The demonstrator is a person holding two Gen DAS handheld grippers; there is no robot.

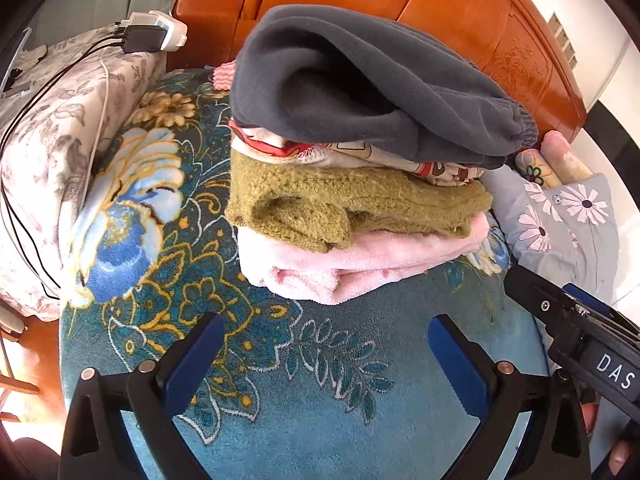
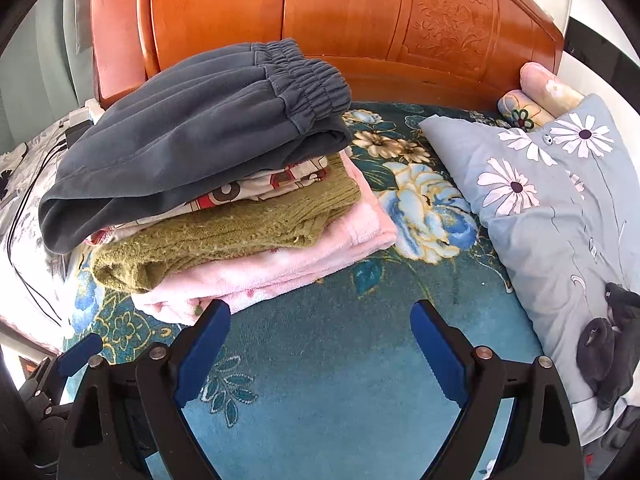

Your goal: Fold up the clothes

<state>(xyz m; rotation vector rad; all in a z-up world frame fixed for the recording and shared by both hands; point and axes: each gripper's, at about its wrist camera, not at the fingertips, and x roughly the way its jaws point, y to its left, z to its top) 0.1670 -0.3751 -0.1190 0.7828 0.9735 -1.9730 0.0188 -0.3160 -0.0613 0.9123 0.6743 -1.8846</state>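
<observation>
We're over a bed (image 2: 320, 360) spread with a plush teal blanket (image 1: 320, 380), big blue and cream flowers woven through it. Behind it stands a glossy orange wooden headboard (image 2: 340, 12) with a carved floral panel on the right side.

The stack (image 2: 208, 200) sits on the blanket near the headboard, four layers deep. On top, grey pants (image 2: 192, 120), soft fleece, elastic waistband bunched toward the headboard. Under them a thin printed cloth (image 2: 256, 186) in red and cream. Then an olive knit (image 2: 224, 236), coarse and fuzzy, and at the bottom a pink fleece (image 2: 280, 268), thick and rounded at its fold, jutting out past the layers above.

Right of the stack, across a strip of bare blanket, lies a grey-blue pillow (image 2: 540, 208) printed with white daisies; a dark garment (image 2: 608, 340) is crumpled on its near end, and two rolled floral bolsters (image 2: 548, 92) sit against the headboard. On the left, a grey floral quilt (image 1: 52, 152) carries a power strip (image 1: 152, 32) and black cables (image 1: 24, 128).

The left claw (image 1: 324, 356) is spread wide, nothing between its blue pads, hovering above open blanket just short of the pink fleece. The right claw (image 2: 320, 344) is spread wide too, empty, its left finger right at the pink fold. Open blanket lies in front of both.
</observation>
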